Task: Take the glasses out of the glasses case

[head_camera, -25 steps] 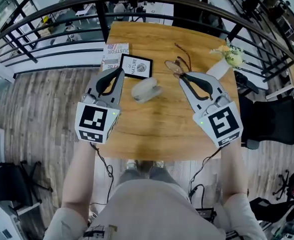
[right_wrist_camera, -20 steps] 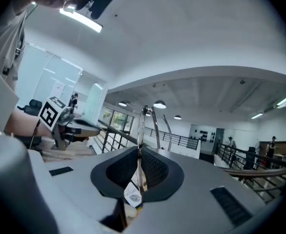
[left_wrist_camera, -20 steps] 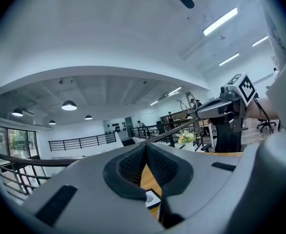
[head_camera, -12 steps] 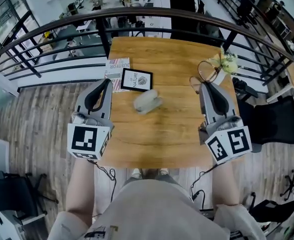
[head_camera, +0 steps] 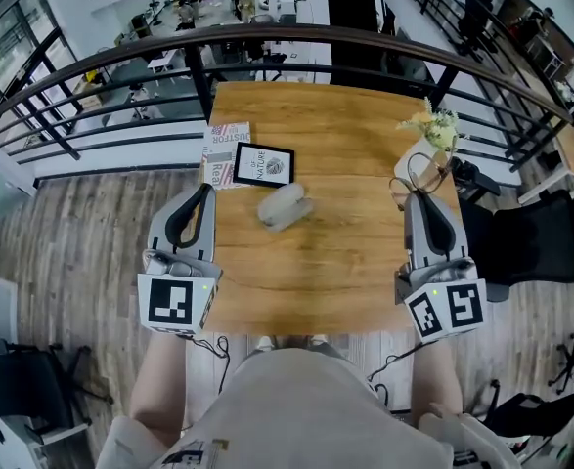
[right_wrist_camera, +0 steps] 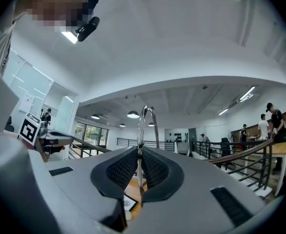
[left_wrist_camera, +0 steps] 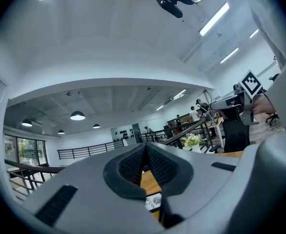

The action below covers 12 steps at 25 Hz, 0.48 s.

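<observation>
Glasses (head_camera: 413,180) are out of the case and hanging in my right gripper (head_camera: 426,196). The jaws are pinching the thin wire frame (right_wrist_camera: 142,130), and the rest of it is sticking up past the tips in the right gripper view. From the head view they're sitting over the table's (head_camera: 335,262) right edge, at roughly 3 o'clock from the glasses case (head_camera: 285,204) and well apart from it, just short of the vase of flowers (head_camera: 431,135) at 12 o'clock from my tips. The case is lying mid-table, grey, empty as far as I can tell. The framed card (head_camera: 263,164) is just beyond it at 11 o'clock, with a magazine (head_camera: 218,137) further out. My left gripper (head_camera: 204,191) is idling off the table's left edge at 8 o'clock from the case, jaws pressed together on nothing. I'm judging the extraction step as done and the set-down as pending. Next move is calling for a low, slow descent onto bare wood clear of the vase, then easing the jaws apart without snagging or bending the wire.
</observation>
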Each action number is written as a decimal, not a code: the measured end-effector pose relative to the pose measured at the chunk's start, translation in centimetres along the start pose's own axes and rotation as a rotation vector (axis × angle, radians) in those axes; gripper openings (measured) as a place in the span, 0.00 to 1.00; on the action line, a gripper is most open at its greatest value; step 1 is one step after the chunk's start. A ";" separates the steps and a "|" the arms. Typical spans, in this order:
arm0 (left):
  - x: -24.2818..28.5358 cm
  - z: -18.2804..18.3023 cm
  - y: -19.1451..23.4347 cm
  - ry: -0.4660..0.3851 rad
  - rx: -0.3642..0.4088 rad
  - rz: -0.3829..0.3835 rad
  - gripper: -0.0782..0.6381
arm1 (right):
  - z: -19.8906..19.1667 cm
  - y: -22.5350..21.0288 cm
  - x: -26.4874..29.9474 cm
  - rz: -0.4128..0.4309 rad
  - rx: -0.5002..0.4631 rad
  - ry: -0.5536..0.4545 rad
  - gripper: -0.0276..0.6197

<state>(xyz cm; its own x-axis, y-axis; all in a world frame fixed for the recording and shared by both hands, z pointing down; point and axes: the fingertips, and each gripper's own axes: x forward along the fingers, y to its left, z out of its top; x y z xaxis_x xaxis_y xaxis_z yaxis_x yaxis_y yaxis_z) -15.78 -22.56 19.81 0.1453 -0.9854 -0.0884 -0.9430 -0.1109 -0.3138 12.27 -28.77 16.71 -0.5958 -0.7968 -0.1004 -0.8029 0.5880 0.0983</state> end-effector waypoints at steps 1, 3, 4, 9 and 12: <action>-0.1 -0.2 -0.1 0.002 -0.003 0.003 0.13 | -0.2 0.0 -0.2 -0.003 -0.013 0.000 0.12; -0.4 -0.6 -0.2 0.007 -0.016 0.020 0.13 | -0.6 0.2 -0.5 0.002 -0.034 0.006 0.12; -0.6 -0.7 -0.3 0.009 -0.026 0.029 0.13 | -0.8 0.3 -0.6 0.009 -0.040 0.012 0.12; -1.3 -2.0 -1.2 0.036 -0.036 0.030 0.13 | -1.8 1.3 -0.8 0.041 -0.040 0.032 0.11; -1.6 -2.6 -1.8 0.055 -0.045 0.014 0.13 | -2.1 1.9 -0.8 0.056 -0.038 0.038 0.11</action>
<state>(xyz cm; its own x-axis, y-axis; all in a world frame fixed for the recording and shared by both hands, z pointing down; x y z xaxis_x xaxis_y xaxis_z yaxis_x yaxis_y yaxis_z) -15.05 -21.16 22.95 0.1169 -0.9923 -0.0403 -0.9576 -0.1018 -0.2697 11.24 -27.30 19.04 -0.6382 -0.7678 -0.0565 -0.7665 0.6267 0.1403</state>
